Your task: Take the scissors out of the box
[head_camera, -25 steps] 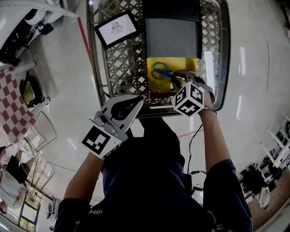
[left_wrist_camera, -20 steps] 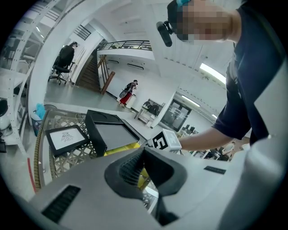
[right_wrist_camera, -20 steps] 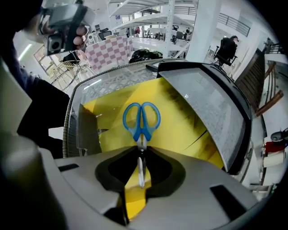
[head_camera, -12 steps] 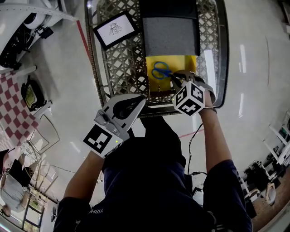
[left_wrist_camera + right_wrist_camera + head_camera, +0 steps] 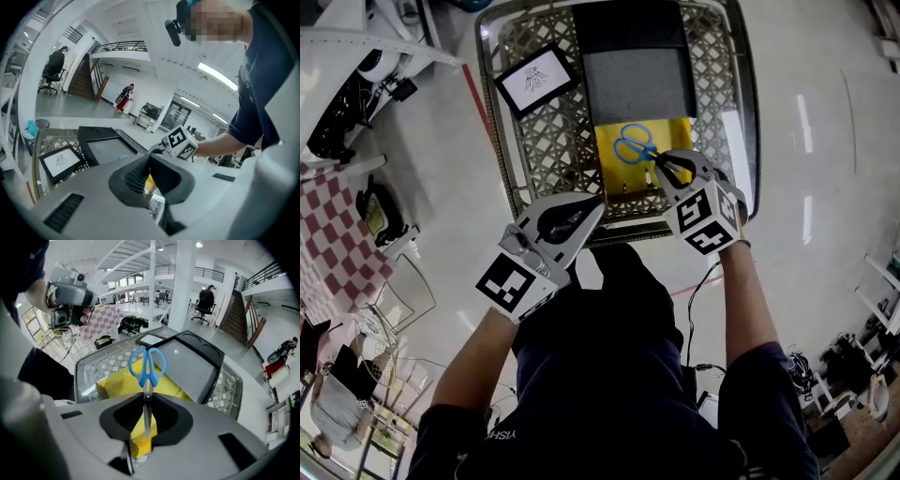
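Blue-handled scissors (image 5: 633, 148) hang over the open yellow box (image 5: 677, 139) in the wire basket (image 5: 551, 155). My right gripper (image 5: 662, 162) is shut on their blades; its jaws have just been closing with the blades between them. In the right gripper view the scissors (image 5: 147, 365) stand handles-up from the right gripper (image 5: 146, 400), with the yellow box (image 5: 111, 381) beneath. My left gripper (image 5: 596, 202) is shut with nothing in it and hovers at the basket's near edge, left of the box. The left gripper (image 5: 149, 157) looks across at the right gripper's marker cube (image 5: 180, 142).
The basket also holds a black tray with a grey pad (image 5: 639, 82) behind the box and a small framed picture (image 5: 534, 79) at its far left. White floor surrounds the basket. Chairs and a checked cloth (image 5: 333, 239) lie at the left.
My right gripper has risen, taking the scissors up off the box's bottom. The left gripper has lifted slightly and stays shut.
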A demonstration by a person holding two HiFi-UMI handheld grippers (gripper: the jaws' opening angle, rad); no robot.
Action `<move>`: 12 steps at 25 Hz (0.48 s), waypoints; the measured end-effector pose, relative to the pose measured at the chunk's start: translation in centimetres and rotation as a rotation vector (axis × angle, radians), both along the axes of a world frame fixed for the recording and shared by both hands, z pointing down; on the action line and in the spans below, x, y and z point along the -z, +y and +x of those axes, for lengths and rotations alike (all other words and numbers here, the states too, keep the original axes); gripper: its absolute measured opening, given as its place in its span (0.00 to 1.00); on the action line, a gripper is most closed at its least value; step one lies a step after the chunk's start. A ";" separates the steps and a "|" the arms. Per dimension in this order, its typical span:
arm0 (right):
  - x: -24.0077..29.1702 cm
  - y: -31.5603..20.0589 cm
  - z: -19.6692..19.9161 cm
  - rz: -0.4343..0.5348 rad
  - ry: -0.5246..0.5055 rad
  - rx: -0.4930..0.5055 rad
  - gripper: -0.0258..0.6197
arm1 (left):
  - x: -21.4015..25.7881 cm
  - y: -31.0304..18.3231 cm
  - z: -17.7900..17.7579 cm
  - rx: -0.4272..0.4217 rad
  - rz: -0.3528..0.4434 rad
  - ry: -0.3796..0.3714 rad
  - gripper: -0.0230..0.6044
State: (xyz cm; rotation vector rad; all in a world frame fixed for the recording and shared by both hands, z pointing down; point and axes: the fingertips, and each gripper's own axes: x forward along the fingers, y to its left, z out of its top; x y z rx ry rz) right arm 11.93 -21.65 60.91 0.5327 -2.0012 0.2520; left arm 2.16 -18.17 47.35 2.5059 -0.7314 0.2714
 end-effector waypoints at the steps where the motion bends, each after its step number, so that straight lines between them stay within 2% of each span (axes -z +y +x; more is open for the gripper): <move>1: 1.0 -0.1 0.1 0.009 -0.018 -0.018 0.15 | 0.6 -0.1 0.2 -0.008 0.007 0.000 0.07; 12: 11.0 -1.1 0.4 0.137 -0.180 -0.151 0.16 | 6.2 -1.5 1.3 -0.064 0.109 -0.020 0.07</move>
